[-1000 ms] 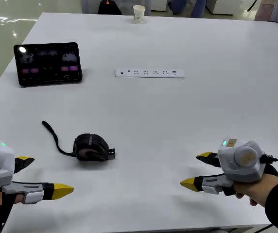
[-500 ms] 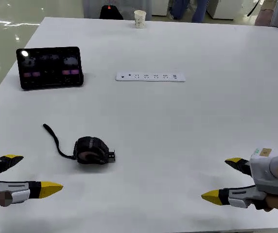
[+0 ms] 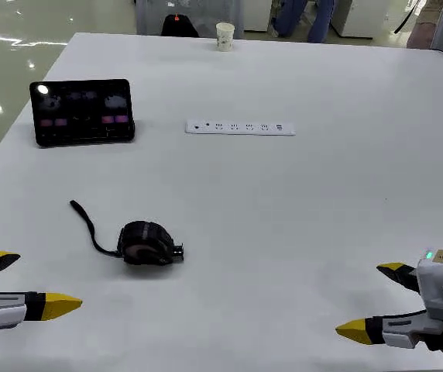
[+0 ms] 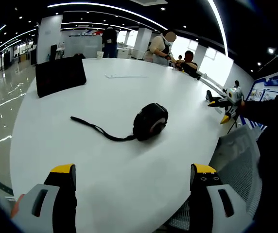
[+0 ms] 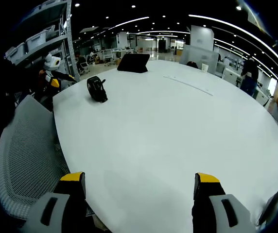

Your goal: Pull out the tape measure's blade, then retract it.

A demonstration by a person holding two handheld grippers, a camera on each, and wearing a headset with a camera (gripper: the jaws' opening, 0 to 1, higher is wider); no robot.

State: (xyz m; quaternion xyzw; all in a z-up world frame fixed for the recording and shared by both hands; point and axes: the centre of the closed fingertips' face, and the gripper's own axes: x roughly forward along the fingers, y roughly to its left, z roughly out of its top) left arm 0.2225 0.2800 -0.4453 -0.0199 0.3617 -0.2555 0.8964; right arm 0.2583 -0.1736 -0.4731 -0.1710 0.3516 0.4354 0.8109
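Tape measure [image 3: 148, 243] sits on the white table [image 3: 307, 201], near-left of the middle, with its black strap [image 3: 88, 223] trailing off to the left. Left gripper [image 3: 43, 280] hangs at the near left edge, jaws spread wide. Right gripper [image 3: 361, 299] is at the near right, also wide, both well apart from it

- Tape [image 3: 148, 243]: black case, dull reddish side face, black strap.
- Left gripper [image 3: 39, 279]: yellow tips, black behind them, pale grey body.
- Right gripper [image 3: 365, 300]: same yellow, black and grey; small green light on top.
- Table [image 3: 322, 194]: plain white.
- Tablet [image 3: 82, 111]: black frame, dark screen with pink and purple tiles.
- Strip [image 3: 240, 128]: white, dark sockets.
- Cup [image 3: 224, 36]: white, faint print.
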